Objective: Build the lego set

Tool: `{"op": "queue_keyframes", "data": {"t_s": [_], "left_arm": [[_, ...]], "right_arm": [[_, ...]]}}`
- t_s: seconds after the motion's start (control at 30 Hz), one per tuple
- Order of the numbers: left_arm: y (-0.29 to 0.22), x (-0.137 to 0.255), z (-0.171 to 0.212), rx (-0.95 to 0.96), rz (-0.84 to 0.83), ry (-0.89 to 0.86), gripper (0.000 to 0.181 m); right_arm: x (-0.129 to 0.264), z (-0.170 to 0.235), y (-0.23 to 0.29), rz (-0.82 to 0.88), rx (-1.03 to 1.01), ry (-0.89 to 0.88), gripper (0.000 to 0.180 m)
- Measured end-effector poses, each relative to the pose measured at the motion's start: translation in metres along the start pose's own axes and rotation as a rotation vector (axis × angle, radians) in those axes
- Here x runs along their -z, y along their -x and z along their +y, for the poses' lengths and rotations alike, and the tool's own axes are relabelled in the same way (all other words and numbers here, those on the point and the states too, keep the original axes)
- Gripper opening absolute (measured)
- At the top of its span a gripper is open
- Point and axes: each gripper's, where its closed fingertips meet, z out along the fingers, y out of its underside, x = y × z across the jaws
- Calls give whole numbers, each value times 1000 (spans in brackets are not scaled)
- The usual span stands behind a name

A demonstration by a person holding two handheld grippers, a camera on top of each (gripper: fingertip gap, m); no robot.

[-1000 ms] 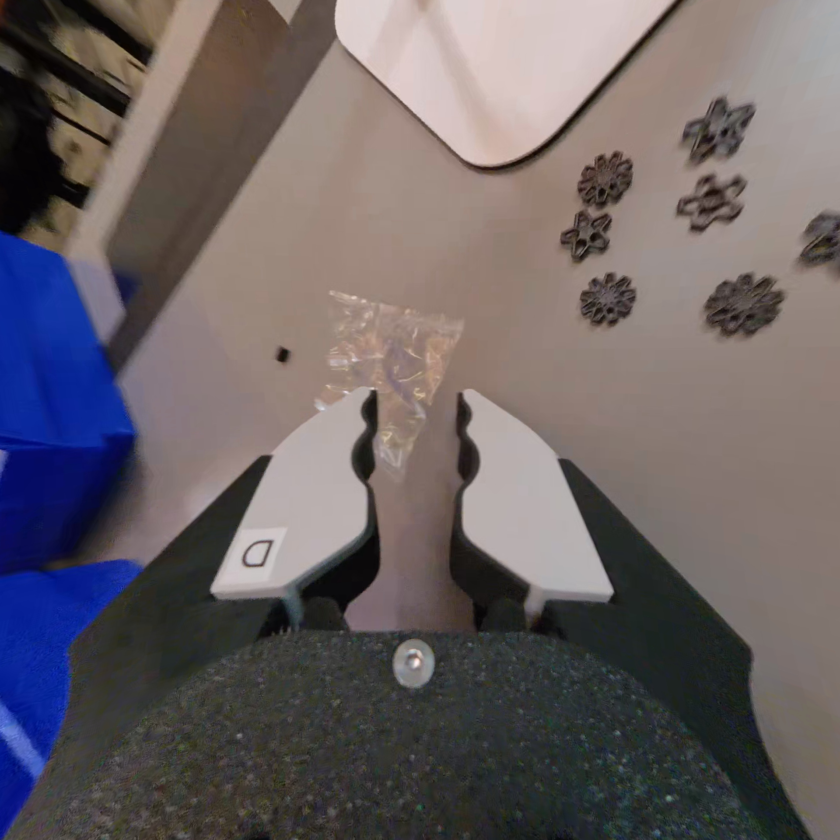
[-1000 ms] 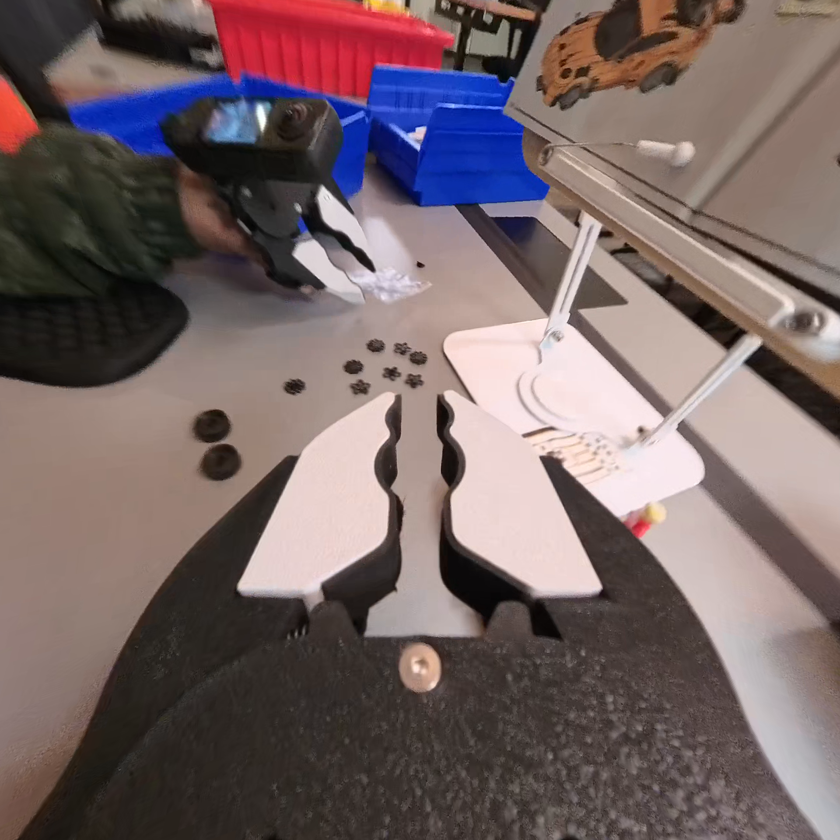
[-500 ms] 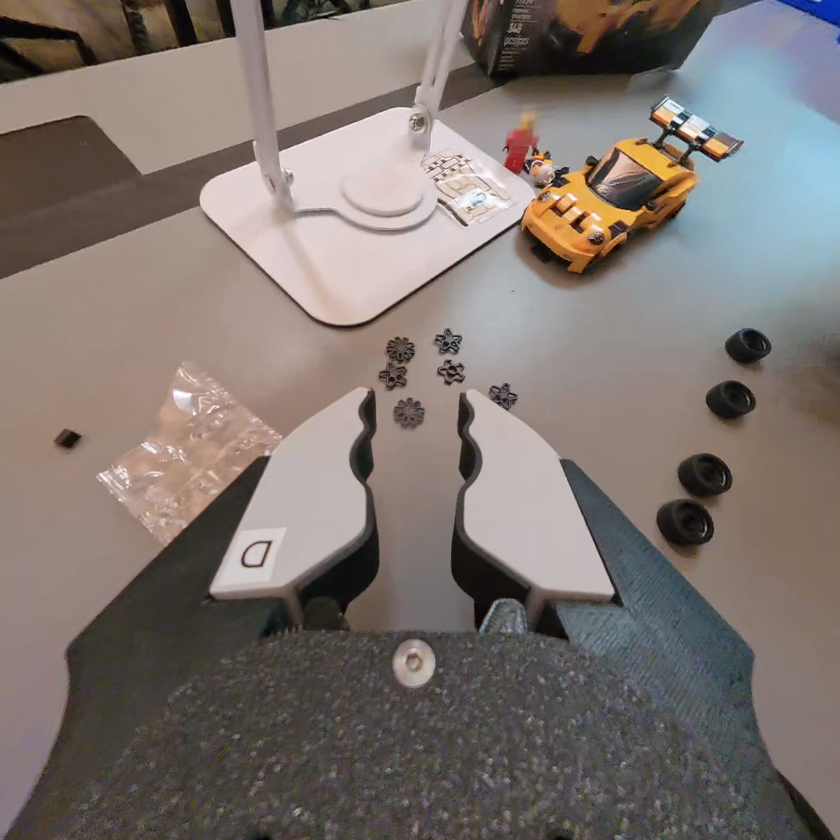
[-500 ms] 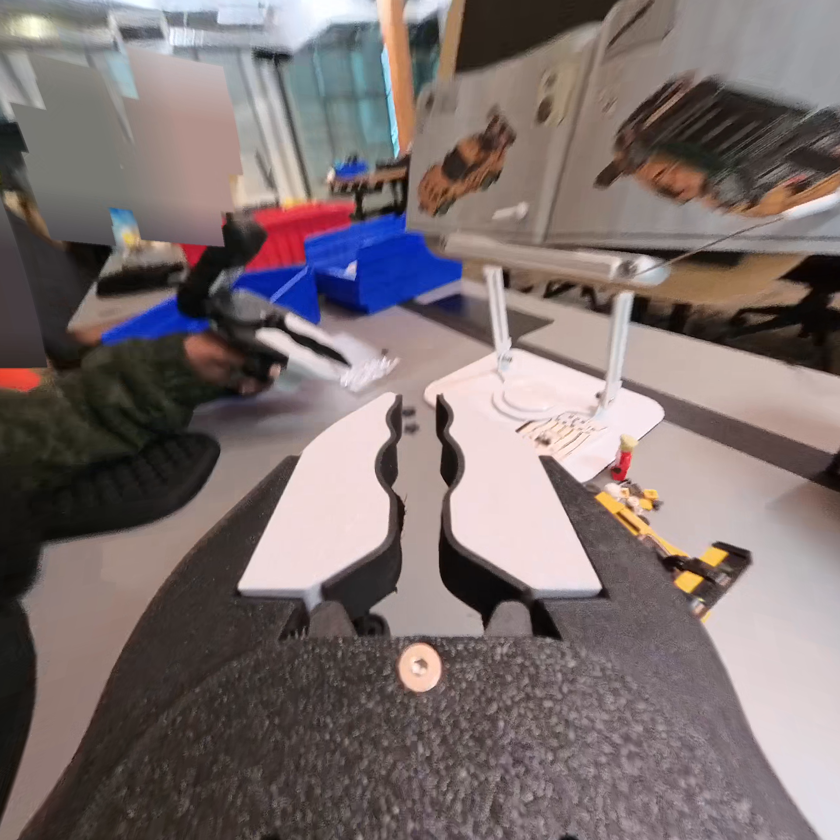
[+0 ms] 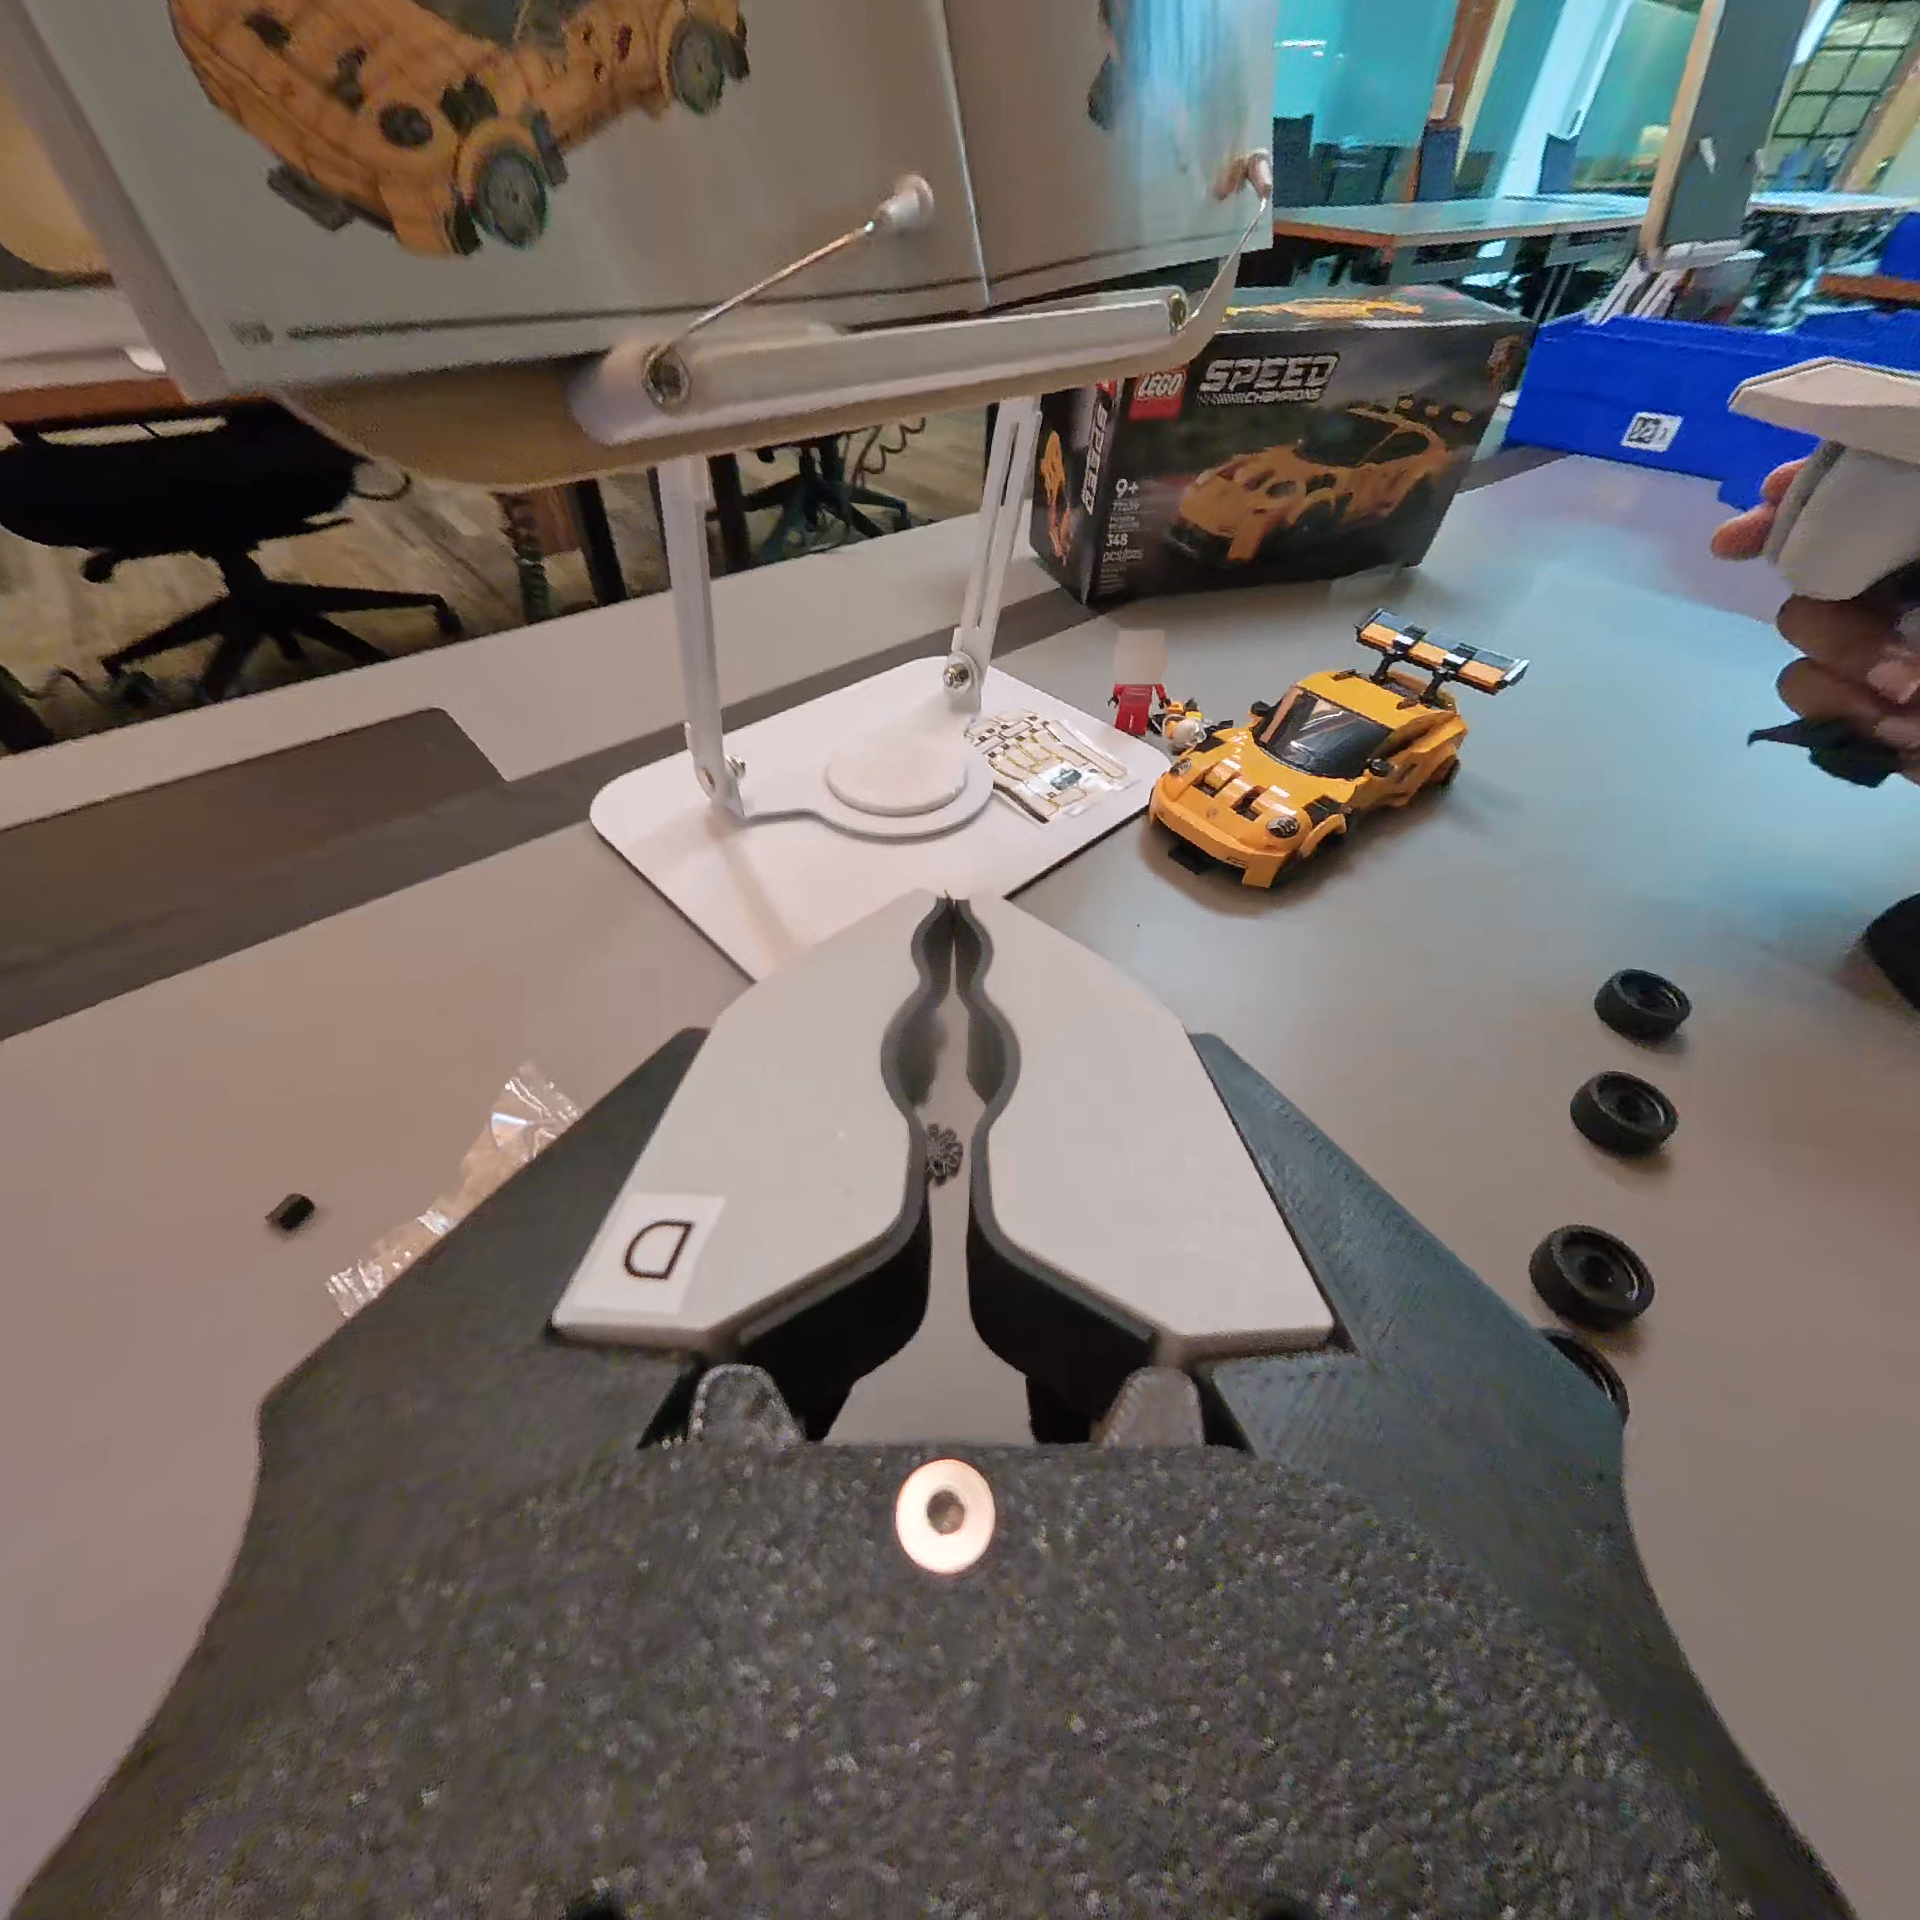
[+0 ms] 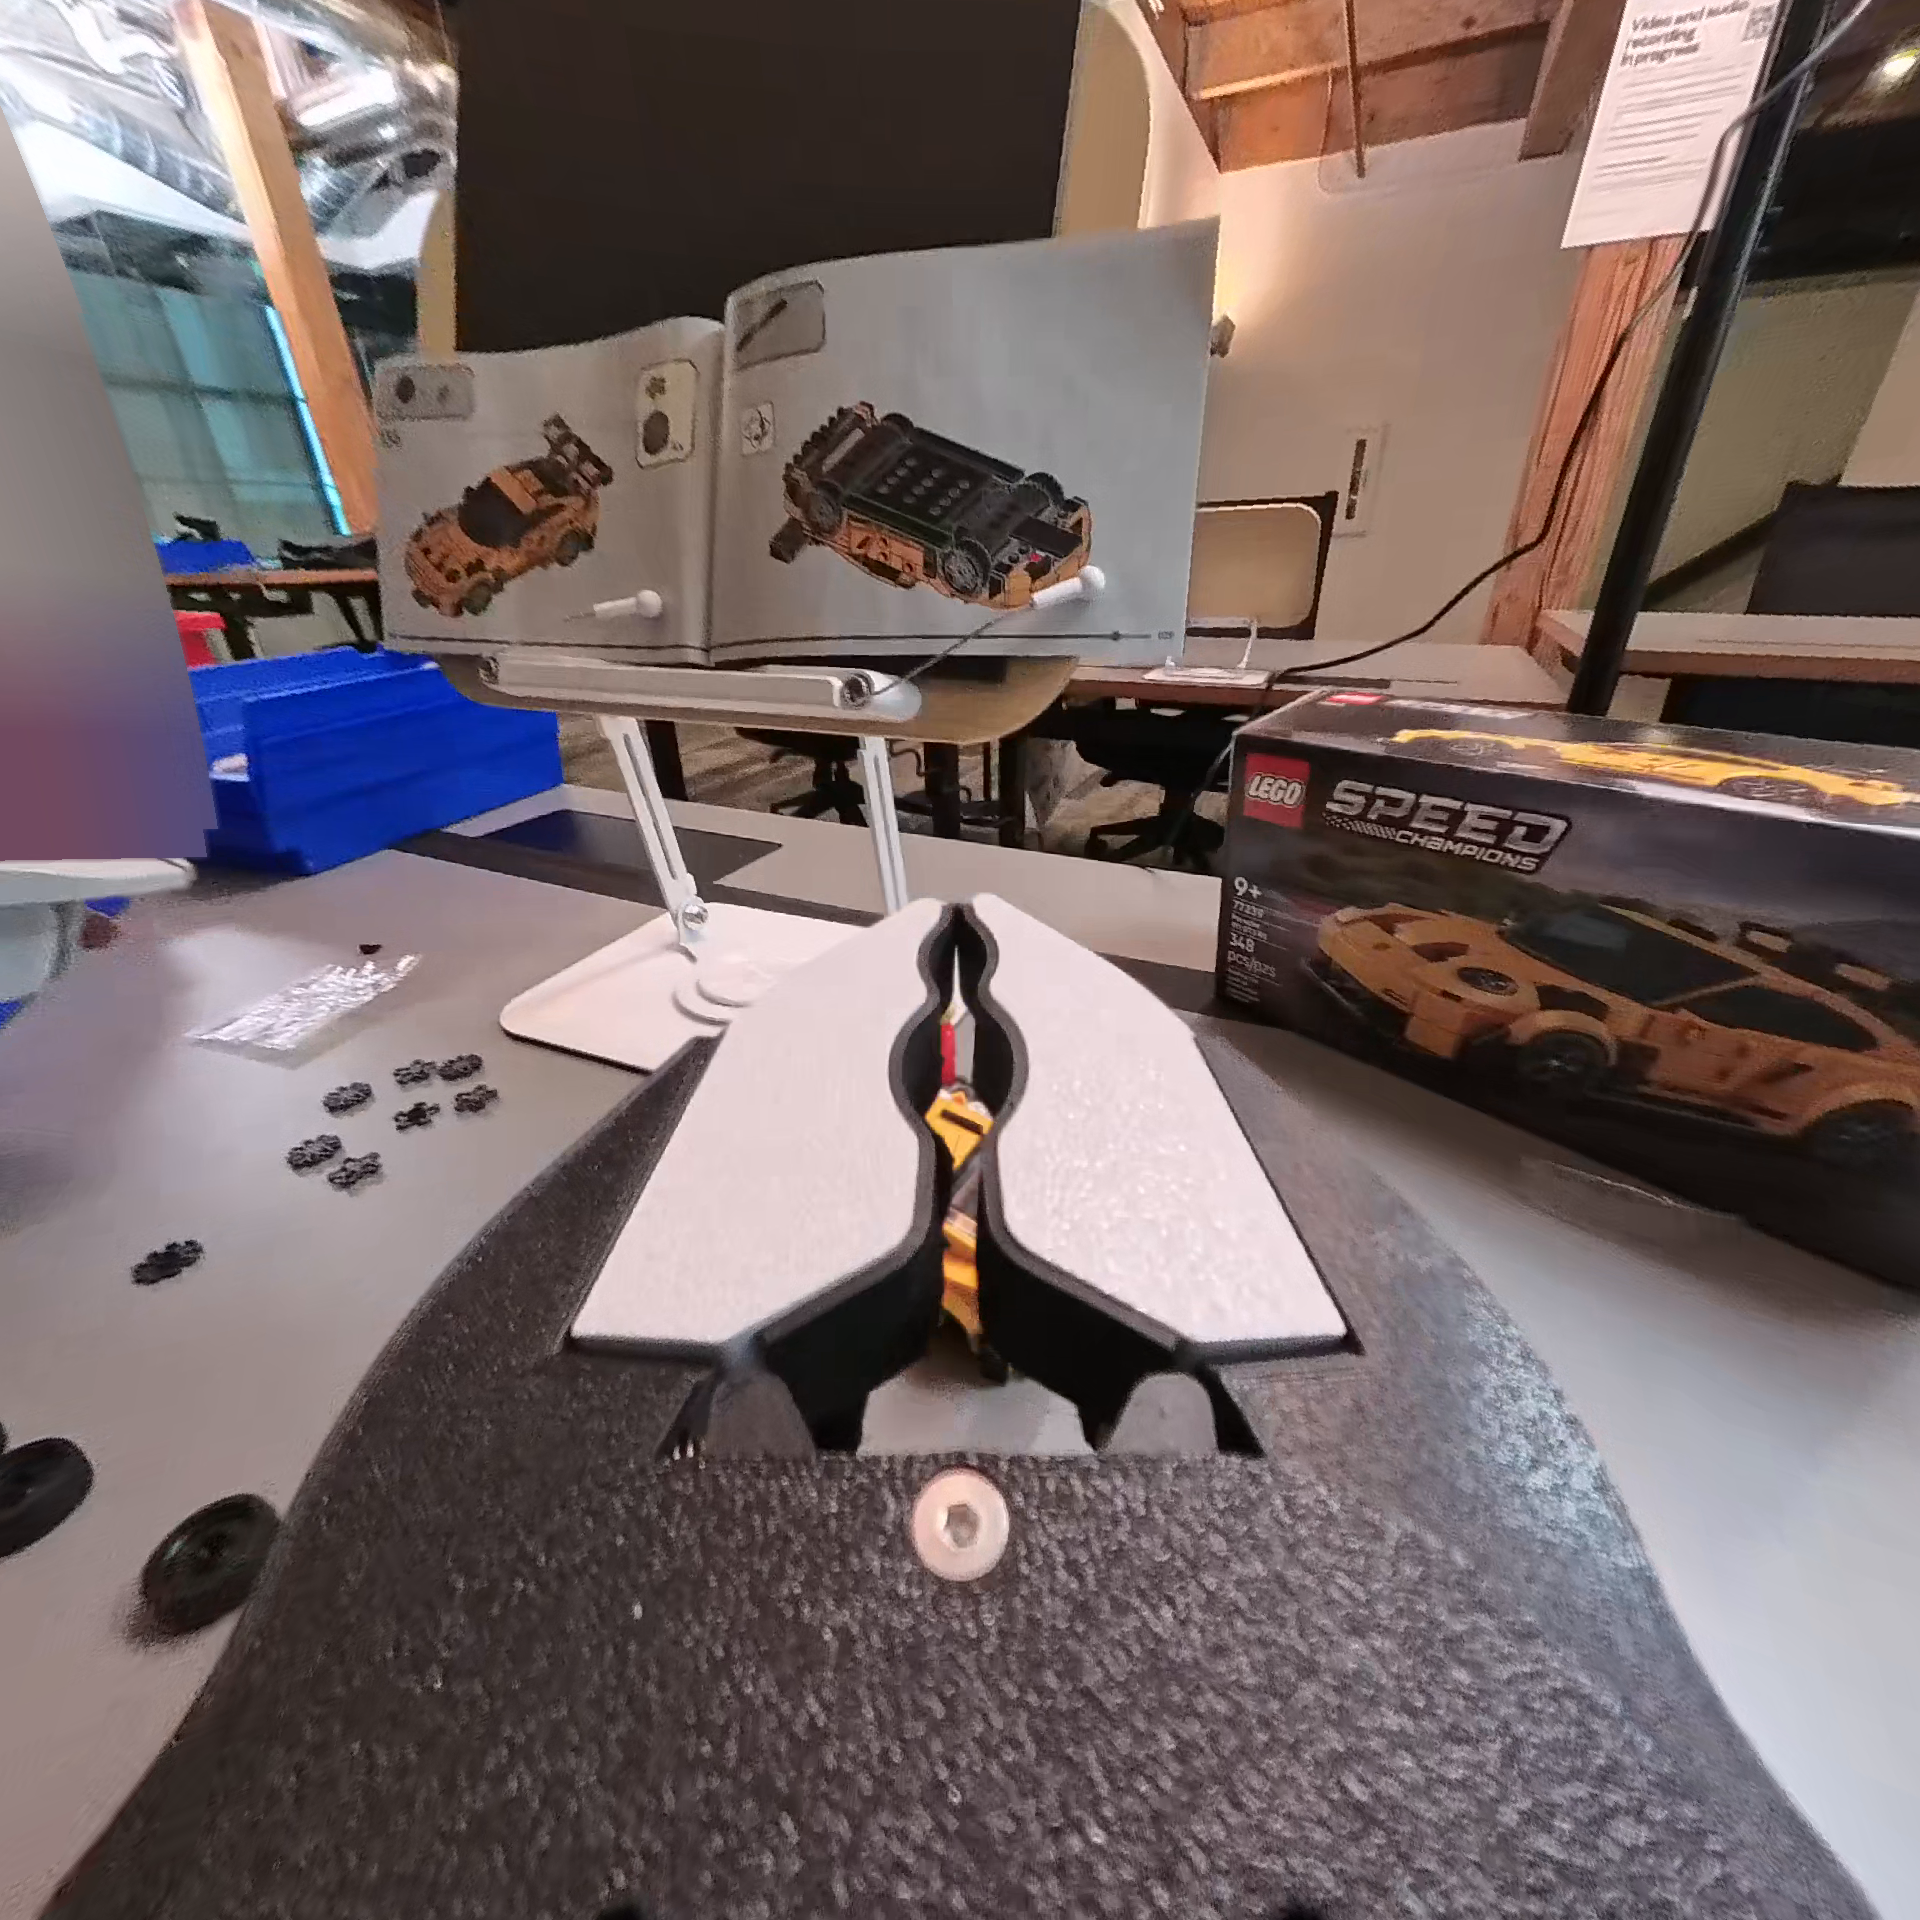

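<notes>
Your yellow Lego car sits wheel-less on the grey table, ahead and right of your left gripper, whose fingers are pressed together, empty. Three black tyres show fully right of those fingers. Your right gripper is likewise closed with nothing between its fingers; the car peeks through the gap underneath. Eight black rim inserts lie left of it. Beyond stand one instruction booklet and one box.

A grey table stands in an open workshop. Behind it are wooden posts, a white wall, black office chairs, other desks and tall windows letting in daylight.
</notes>
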Motion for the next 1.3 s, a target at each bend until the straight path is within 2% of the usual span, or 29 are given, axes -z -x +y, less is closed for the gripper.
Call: {"op": "queue_keyframes", "data": {"t_s": [0.13,0.23,0.4,0.6,0.87,1.3], "left_arm": [[-8,1,5,38,-49,21,0],[-12,2,12,100,-5,27,0],[-11,2,11,91,21,3,0],[4,10,0,51,-94,-54,21],[1,15,-5,24,-83,-70,0],[-5,9,2,-56,-87,-33,0]], "right_arm": [[-1,5,-7,20,34,17,0],[0,7,-14,46,63,22,0],[-2,14,-19,57,53,43,0],[-3,15,-19,59,56,48,0],[-4,16,-7,23,91,58,0],[-1,15,2,-27,56,78,0]]}}
